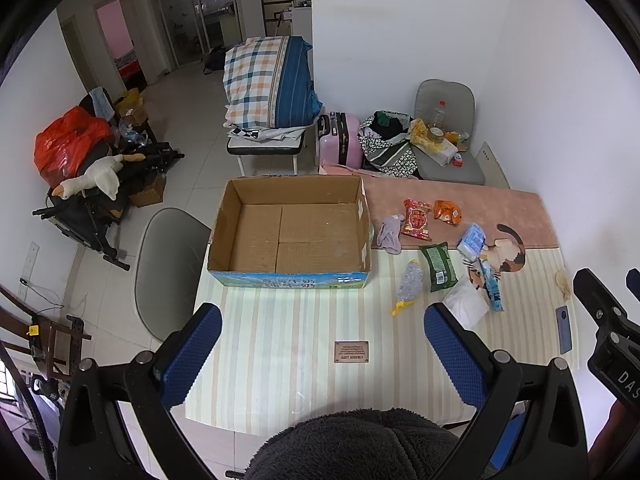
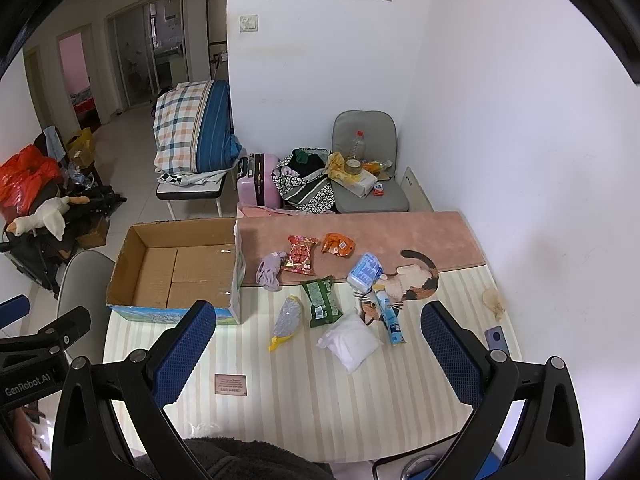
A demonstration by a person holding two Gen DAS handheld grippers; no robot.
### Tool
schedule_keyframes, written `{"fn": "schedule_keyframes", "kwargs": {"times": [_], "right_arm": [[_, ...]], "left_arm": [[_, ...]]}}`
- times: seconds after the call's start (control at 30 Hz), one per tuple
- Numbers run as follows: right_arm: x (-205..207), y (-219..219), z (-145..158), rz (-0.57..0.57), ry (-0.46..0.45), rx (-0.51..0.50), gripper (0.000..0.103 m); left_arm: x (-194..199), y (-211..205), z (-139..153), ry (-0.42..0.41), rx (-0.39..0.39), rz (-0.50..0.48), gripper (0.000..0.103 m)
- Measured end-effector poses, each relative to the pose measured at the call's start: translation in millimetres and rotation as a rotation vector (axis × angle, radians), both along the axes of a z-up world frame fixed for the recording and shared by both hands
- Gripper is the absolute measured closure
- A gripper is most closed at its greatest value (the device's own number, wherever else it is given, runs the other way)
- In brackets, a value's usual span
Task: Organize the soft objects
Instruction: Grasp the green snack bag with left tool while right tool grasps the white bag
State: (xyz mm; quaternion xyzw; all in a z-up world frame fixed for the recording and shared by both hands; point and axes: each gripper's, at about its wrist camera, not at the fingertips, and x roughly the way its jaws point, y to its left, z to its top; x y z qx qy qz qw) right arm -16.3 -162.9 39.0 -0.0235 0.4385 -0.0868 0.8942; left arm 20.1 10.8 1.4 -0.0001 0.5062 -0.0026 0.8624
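Both wrist fisheyes sit high above the near edge of the table, looking forward and down along wide-spread blue fingers. Left cam centres on the box, right cam on the packets. Both share table, box, packets and back wall; each catches the other gripper at its edge

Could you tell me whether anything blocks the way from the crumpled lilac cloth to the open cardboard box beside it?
Nothing visible does. The crumpled lilac cloth lies just right of the open cardboard box, nearest of all the items, with only the box's own side wall to clear. The box interior looks empty. Both the left gripper and right gripper hover open and unloaded.
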Motion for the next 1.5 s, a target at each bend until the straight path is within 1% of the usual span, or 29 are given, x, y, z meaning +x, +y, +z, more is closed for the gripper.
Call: {"fn": "schedule_keyframes", "kwargs": {"times": [0.13,0.23,0.3,0.37,0.43,0.5,0.53,0.57,0.67,0.73,0.77,0.8,0.83,0.87,0.93,0.97,1.0,1.1,1.17,1.23,1.27,1.3,1.33,1.37,1.4,1.43,1.5], "right_arm": [[0,1,-1,-0.004,-0.002,0.002,0.000],[6,-6,-8,-0.026,0.011,0.013,0.000],[16,-19,-17,-0.044,0.026,0.041,0.000],[30,-37,-33,-0.066,0.056,0.063,0.000],[49,-58,-57,-0.093,0.104,0.075,0.000],[75,-84,-93,-0.120,0.185,0.107,0.000],[88,-98,-114,-0.133,0.226,0.117,0.000],[99,-110,-133,-0.145,0.264,0.121,0.000],[132,-148,-196,-0.183,0.389,0.136,0.000],[148,-170,-236,-0.183,0.467,0.169,0.000],[153,-180,-257,-0.186,0.500,0.170,0.000],[157,-186,-275,-0.176,0.526,0.160,0.000],[162,-188,-292,-0.141,0.544,0.153,0.000],[168,-188,-310,-0.074,0.567,0.152,0.000],[178,-186,-345,0.023,0.649,0.118,0.000],[181,-182,-365,0.092,0.688,0.091,0.000],[183,-178,-379,0.143,0.707,0.057,0.000],[181,-155,-417,0.305,0.758,-0.081,0.000],[179,-145,-439,0.381,0.802,-0.091,0.000],[174,-138,-462,0.419,0.855,-0.097,0.000],[172,-138,-468,0.409,0.865,-0.119,0.000],[170,-143,-475,0.363,0.870,-0.150,0.004],[171,-152,-477,0.307,0.874,-0.118,0.005],[172,-170,-479,0.206,0.886,-0.013,0.009],[172,-195,-480,0.073,0.899,0.111,0.010],[170,-218,-480,-0.048,0.894,0.206,0.011],[165,-251,-480,-0.199,0.866,0.293,0.011]], "left_arm": [[-1,1,-1,0.000,-0.001,-0.001,0.000],[3,0,-3,-0.012,0.012,-0.010,0.000],[12,-2,-7,-0.037,0.033,-0.018,0.000],[30,-9,-20,-0.027,0.035,-0.027,0.000],[51,-16,-38,0.012,0.027,-0.038,0.000],[77,-28,-63,0.072,0.000,-0.058,0.000],[92,-38,-80,0.113,-0.016,-0.074,0.000],[103,-48,-94,0.142,-0.017,-0.088,0.000],[140,-84,-145,0.265,-0.014,-0.149,0.000],[162,-110,-184,0.360,-0.018,-0.172,0.001],[171,-122,-201,0.410,-0.034,-0.187,0.002],[181,-134,-220,0.471,-0.061,-0.203,0.007],[191,-146,-239,0.514,-0.049,-0.205,0.010],[198,-155,-252,0.535,-0.024,-0.207,0.010],[209,-169,-277,0.562,0.030,-0.214,0.010],[211,-172,-287,0.576,0.050,-0.215,0.010],[212,-174,-297,0.588,0.067,-0.211,0.010],[213,-172,-318,0.620,0.104,-0.199,0.010],[216,-170,-330,0.640,0.125,-0.186,0.010],[217,-169,-338,0.655,0.134,-0.179,0.010],[218,-170,-342,0.661,0.137,-0.178,0.010],[219,-174,-345,0.667,0.139,-0.183,0.010],[220,-177,-347,0.668,0.138,-0.189,0.010],[221,-182,-349,0.669,0.134,-0.199,0.010],[225,-188,-351,0.669,0.131,-0.204,0.010],[228,-193,-353,0.670,0.125,-0.208,0.010],[235,-207,-360,0.683,0.089,-0.218,0.010]]}}
